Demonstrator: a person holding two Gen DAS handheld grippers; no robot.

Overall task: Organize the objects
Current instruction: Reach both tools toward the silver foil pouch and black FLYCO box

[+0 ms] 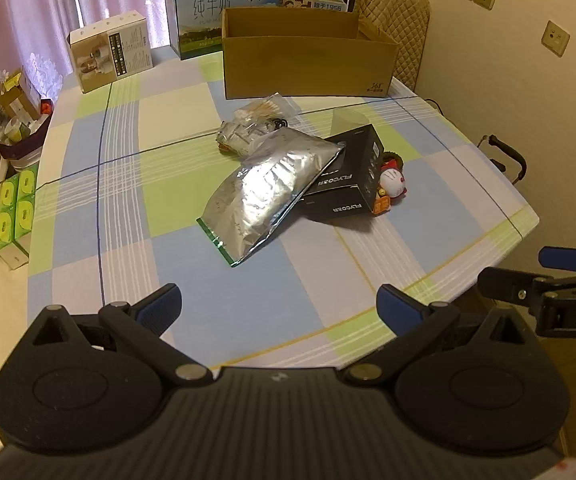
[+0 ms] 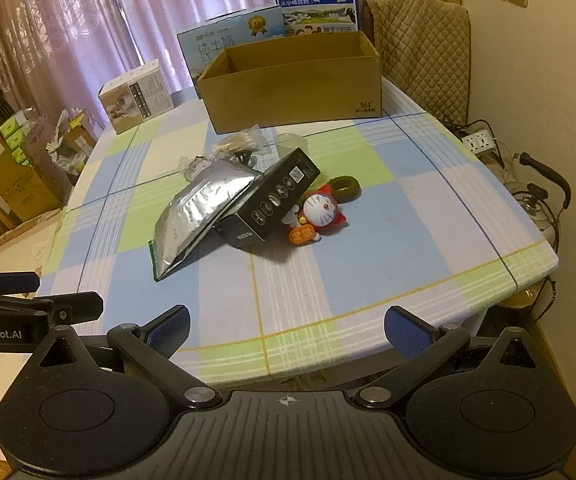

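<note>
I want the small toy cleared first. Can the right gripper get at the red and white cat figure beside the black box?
Probably yes. The right gripper is open and empty, and the red and white cat figure lies exposed on the checked tablecloth, touching only the black box.

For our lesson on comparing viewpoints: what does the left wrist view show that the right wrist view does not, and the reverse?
Only the left wrist view: green tissue packs beside the table. Only the right wrist view: white power strip and the inside of the open brown cardboard box. Both: silver foil pouch leaning on the black rectangular carton, and the round-headed toy figure.
</note>
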